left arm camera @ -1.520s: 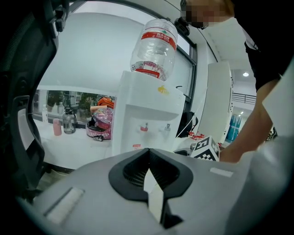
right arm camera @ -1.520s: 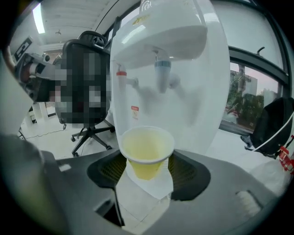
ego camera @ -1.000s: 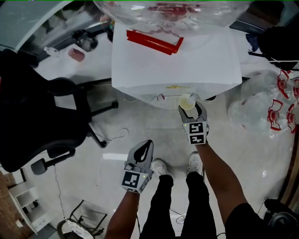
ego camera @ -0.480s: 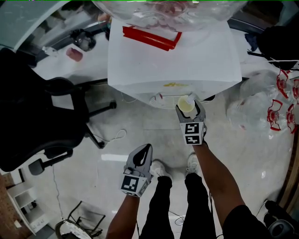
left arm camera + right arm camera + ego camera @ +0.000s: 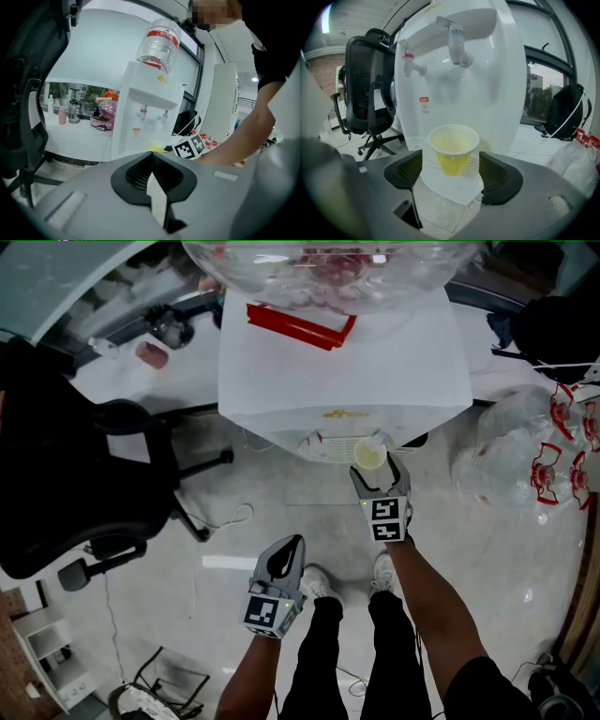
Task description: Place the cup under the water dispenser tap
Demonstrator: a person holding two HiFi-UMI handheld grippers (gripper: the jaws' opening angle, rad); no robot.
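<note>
A yellow paper cup (image 5: 452, 150) stands on the drip tray (image 5: 417, 140) of the white water dispenser (image 5: 492, 89), below its grey tap (image 5: 458, 44); a red tap (image 5: 410, 63) is to the left. My right gripper (image 5: 450, 165) straddles the cup, its jaws opening, with a gap between each pad and the cup. From the head view, the cup (image 5: 369, 455) sits just ahead of the right gripper (image 5: 379, 471). My left gripper (image 5: 292, 547) hangs lower left, shut and empty, and its own view shows its tips (image 5: 152, 154) meeting.
A black office chair (image 5: 75, 474) stands left of the dispenser (image 5: 347, 362). Clear water bottles (image 5: 534, 460) lie on the floor at the right. A large bottle (image 5: 161, 42) tops the dispenser. A black backpack (image 5: 565, 112) sits behind on the right.
The right gripper's jaws have spread away from the cup, which stays on the drip tray. The left gripper has kept its place.
</note>
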